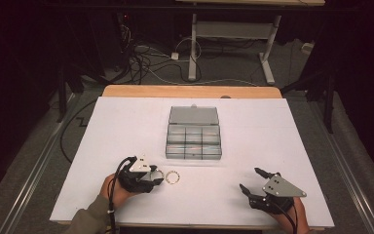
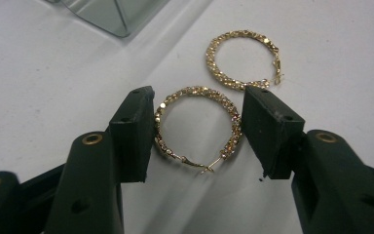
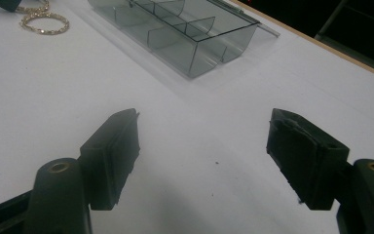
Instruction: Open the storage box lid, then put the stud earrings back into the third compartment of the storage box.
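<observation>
Two gold hoop earrings lie on the white table [image 1: 102,146] in front of the left hand. My left gripper [image 2: 197,100] has its jaws pressed against both sides of the nearer hoop earring [image 2: 233,126], which lies flat on the table. The second hoop earring [image 2: 238,33] lies just beyond it, free; in the high view this earring [image 1: 173,177] is to the right of the left gripper [image 1: 157,176]. My right gripper [image 1: 248,178] rests at the front right, jaws wide apart with bare table between them [image 3: 204,122].
A clear plastic compartment box [image 1: 194,133] sits open at the table's middle, lid folded back, its several compartments looking empty; it also shows in the right gripper view [image 3: 175,29]. A wooden edge [image 1: 190,91] runs along the far side. Cables and a desk frame stand on the floor beyond.
</observation>
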The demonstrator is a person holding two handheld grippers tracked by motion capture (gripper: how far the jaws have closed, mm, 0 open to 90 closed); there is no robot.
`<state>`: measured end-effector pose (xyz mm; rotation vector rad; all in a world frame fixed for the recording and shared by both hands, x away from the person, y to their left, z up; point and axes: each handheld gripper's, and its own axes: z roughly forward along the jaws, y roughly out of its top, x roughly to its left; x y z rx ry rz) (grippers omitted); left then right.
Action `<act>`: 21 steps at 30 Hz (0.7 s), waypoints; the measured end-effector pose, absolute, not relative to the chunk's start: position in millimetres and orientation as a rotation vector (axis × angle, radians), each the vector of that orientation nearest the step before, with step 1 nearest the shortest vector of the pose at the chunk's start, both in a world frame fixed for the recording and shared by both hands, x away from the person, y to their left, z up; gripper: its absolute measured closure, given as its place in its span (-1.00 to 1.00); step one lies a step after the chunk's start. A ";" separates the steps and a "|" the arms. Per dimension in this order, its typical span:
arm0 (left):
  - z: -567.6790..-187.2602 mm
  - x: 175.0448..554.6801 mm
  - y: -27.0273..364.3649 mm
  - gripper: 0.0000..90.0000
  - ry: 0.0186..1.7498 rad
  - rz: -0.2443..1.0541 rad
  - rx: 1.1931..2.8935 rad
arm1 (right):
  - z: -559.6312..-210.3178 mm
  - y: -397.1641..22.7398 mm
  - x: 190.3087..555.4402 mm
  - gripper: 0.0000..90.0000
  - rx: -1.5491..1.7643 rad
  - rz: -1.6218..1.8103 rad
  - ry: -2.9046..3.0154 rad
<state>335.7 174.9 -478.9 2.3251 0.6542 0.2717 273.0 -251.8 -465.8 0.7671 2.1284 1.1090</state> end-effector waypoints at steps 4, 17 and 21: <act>-476.1 335.3 176.2 0.01 0.653 0.297 2.308 | -465.3 -251.9 272.6 -0.38 0.765 1.113 2.121; -467.7 333.1 180.3 0.01 0.639 0.375 2.257 | -465.9 -252.9 273.5 -0.38 0.756 1.118 2.104; -463.5 332.7 181.5 0.01 0.635 0.405 2.241 | -466.4 -254.3 273.9 -0.38 0.762 1.121 2.101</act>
